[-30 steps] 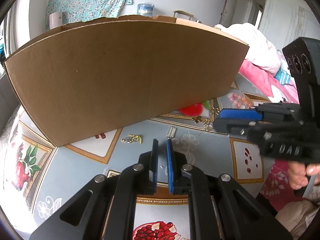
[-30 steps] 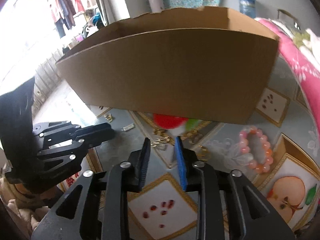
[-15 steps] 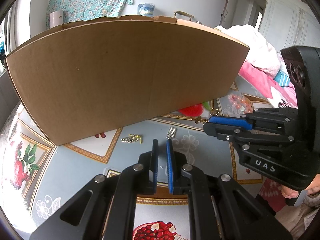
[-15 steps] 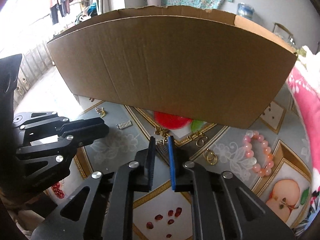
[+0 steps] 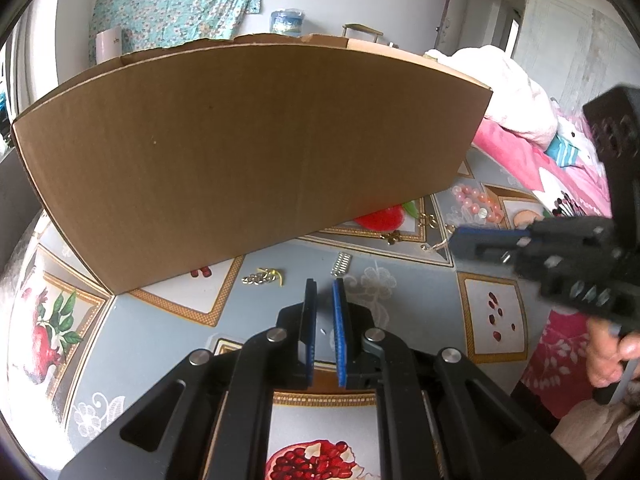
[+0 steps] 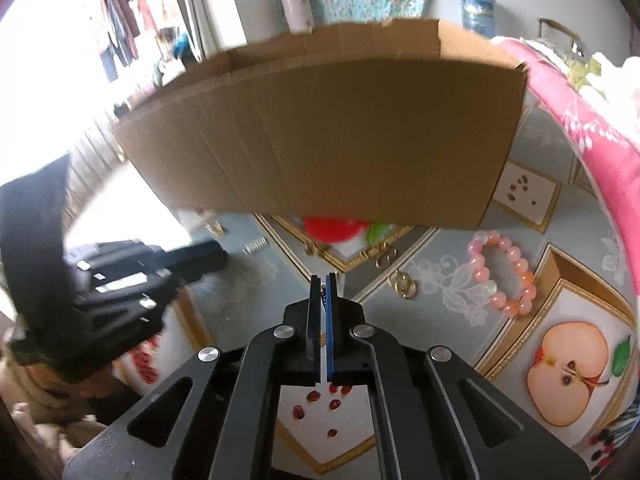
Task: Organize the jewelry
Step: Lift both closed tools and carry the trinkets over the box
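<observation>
A big cardboard box [image 5: 248, 152] [image 6: 328, 136] stands at the back of the fruit-print tablecloth. In front of it lie a pink bead bracelet [image 6: 508, 276] [image 5: 476, 204], gold hoop rings [image 6: 404, 286], a gold chain piece [image 5: 262, 278] and a small silver coil [image 5: 341, 264] [image 6: 255, 245]. My right gripper [image 6: 324, 278] [image 5: 454, 240] is closing, its pads pinching a thin gold earring [image 5: 434, 246] that dangles at the tip above the cloth. My left gripper [image 5: 323, 284] [image 6: 218, 258] hovers near the silver coil, its jaws almost together with nothing between them.
A pink blanket [image 5: 520, 160] with white bedding borders the table on the right. A person's hand [image 5: 612, 356] grips the right tool's handle. More small gold pieces [image 5: 394, 237] lie by the box's front wall, over a red fruit print [image 6: 332, 230].
The right gripper's jaws went from apart to closed on the gold earring. It swung toward the box's middle, then back right. The left gripper stayed still.
</observation>
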Demonstrator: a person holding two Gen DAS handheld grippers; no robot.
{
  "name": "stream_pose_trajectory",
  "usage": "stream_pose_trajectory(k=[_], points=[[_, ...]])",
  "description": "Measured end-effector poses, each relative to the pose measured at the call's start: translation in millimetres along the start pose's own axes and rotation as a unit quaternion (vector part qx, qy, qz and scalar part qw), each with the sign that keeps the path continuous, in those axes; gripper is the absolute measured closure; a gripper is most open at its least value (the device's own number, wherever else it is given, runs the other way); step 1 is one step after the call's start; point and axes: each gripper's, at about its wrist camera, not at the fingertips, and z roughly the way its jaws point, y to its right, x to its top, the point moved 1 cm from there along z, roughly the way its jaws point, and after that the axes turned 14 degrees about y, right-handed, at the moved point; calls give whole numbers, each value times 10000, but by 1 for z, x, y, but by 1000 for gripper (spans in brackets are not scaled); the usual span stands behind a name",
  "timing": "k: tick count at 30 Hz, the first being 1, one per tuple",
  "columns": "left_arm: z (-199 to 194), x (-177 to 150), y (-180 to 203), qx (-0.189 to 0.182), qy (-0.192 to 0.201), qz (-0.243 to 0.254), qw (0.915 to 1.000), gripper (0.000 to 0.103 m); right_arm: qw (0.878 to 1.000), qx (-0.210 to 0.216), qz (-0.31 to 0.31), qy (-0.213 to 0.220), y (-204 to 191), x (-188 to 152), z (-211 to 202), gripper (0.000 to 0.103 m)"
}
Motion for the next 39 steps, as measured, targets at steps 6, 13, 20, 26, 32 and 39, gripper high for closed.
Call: stream_pose_trajectory(k=[6,13,20,26,32,39], points=[[2,4,7,-34,-65,67,10000,76,9990,246,337,128,19,3,-15,103],[17,16,17,183,-155,376,9990,70,9974,442,573,27,24,-7,-4,103],[30,20,21,285,-513,720,9957,79,9956,613,704,126,35,-11,-11,103],[31,24,27,225,-709,830,9938,92,9930,743,907,166,47,-15,-17,103],[34,23,25,298,-671,746,9945,99,9915,795,991,278,55,-15,-27,103],[26,22,19,136,-508,415,9978,99,9910,821,992,361,58,-7,-35,103]])
